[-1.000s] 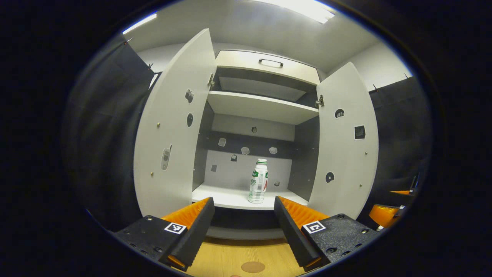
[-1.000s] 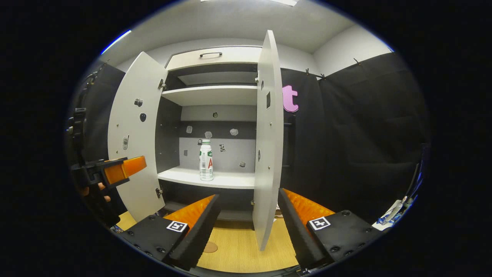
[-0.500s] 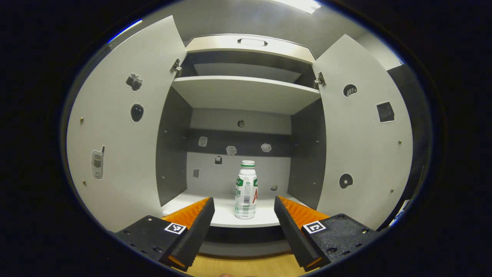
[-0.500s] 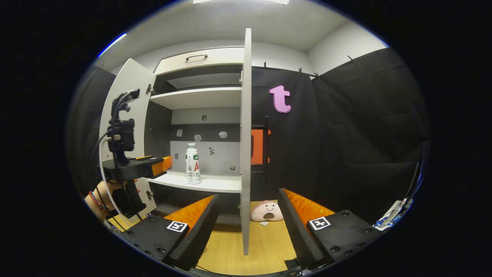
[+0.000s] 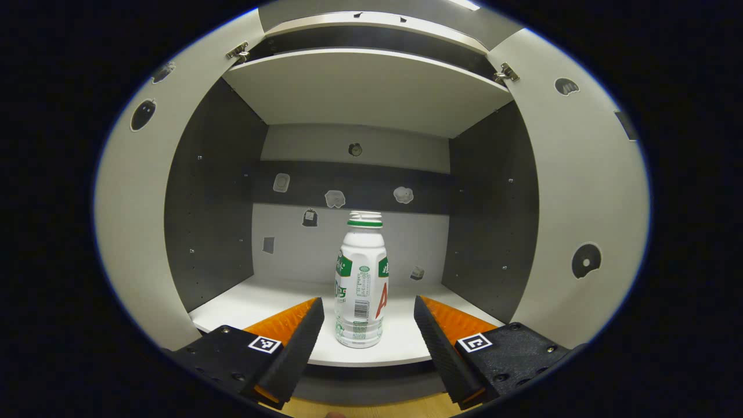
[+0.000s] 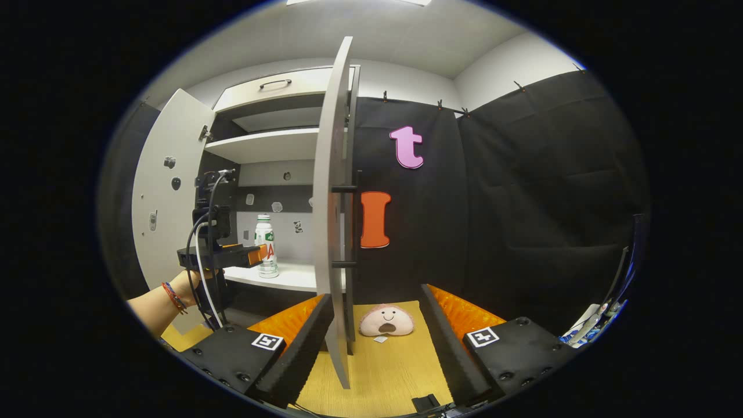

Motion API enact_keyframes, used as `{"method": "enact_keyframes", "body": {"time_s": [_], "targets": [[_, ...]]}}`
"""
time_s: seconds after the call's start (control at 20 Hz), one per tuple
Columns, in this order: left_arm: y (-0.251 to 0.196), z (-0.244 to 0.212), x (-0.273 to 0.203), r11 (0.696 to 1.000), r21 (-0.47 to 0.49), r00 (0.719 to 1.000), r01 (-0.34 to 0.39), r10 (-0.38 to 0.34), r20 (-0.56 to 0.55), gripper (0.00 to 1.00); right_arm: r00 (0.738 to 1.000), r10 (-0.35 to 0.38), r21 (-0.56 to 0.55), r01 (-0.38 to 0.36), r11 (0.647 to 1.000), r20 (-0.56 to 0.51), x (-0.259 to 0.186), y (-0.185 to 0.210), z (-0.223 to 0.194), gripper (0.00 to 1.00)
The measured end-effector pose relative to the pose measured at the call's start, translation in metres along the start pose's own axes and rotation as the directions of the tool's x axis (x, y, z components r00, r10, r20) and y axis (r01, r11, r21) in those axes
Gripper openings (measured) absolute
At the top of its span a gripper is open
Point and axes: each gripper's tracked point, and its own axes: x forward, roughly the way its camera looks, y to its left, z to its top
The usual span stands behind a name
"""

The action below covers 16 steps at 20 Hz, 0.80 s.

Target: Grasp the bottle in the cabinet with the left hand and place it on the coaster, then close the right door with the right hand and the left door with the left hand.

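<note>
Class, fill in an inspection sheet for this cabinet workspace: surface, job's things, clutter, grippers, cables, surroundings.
Surface: white cabinet shelf, bare around the bottle; light wooden table below.
Job's things: white plastic bottle with green collar upright near the shelf's front edge; both white cabinet doors open, left door, right door.
Clutter: small pink plush face on the table.
Grippers: left gripper open, fingers either side of the bottle, apart from it; right gripper open, empty.
Cables: black cable on the left gripper.
Surroundings: black cloth wall.
</note>
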Motion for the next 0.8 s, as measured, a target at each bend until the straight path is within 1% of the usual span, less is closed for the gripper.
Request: {"method": "enact_keyframes", "body": {"time_s": [0.1, 0.15, 0.2, 0.25, 0.35, 0.5, 0.6, 0.7, 0.8], "targets": [[0.003, -0.004, 0.019, 1.0, 0.029, 1.0, -0.006, 0.007, -0.011, 0.95, 1.0, -0.011, 0.009, 0.011, 1.0, -0.01, 0.005, -0.005, -0.003, 0.94], [0.004, -0.006, 0.027, 0.999, 0.036, 1.0, -0.006, 0.007, -0.016, 0.95, 1.0, -0.015, 0.012, 0.015, 1.0, -0.016, 0.007, -0.008, -0.003, 0.99], [0.004, -0.008, 0.034, 0.999, 0.039, 1.0, -0.008, 0.009, -0.02, 0.95, 1.0, -0.016, 0.013, 0.017, 1.0, -0.021, 0.009, -0.009, -0.005, 0.94], [0.005, -0.009, 0.041, 0.999, 0.043, 1.0, -0.015, 0.016, -0.023, 0.95, 1.0, -0.019, 0.012, 0.019, 1.0, -0.025, 0.011, -0.01, -0.006, 0.98], [0.008, -0.011, 0.053, 0.998, 0.051, 0.999, -0.035, 0.036, -0.022, 0.95, 0.999, -0.023, 0.007, 0.023, 1.0, -0.029, 0.013, -0.012, -0.008, 0.98], [0.008, -0.019, 0.06, 0.998, 0.058, 0.998, -0.032, 0.036, -0.055, 0.95, 0.999, -0.019, 0.004, 0.019, 1.0, -0.039, 0.013, -0.013, -0.009, 0.99], [0.002, -0.017, 0.055, 0.999, 0.036, 0.998, -0.021, 0.023, -0.054, 0.78, 0.999, -0.014, 0.003, 0.014, 1.0, -0.041, 0.015, -0.011, -0.01, 0.99], [-0.003, -0.019, 0.046, 1.0, -0.001, 0.998, 0.011, -0.011, -0.06, 0.78, 0.999, -0.005, -0.003, 0.005, 1.0, -0.04, 0.014, -0.009, -0.008, 0.99], [-0.008, -0.017, 0.028, 0.999, -0.032, 0.997, 0.028, -0.03, -0.064, 0.77, 0.999, 0.008, -0.009, -0.008, 1.0, -0.036, 0.014, -0.006, -0.006, 0.99]]}}
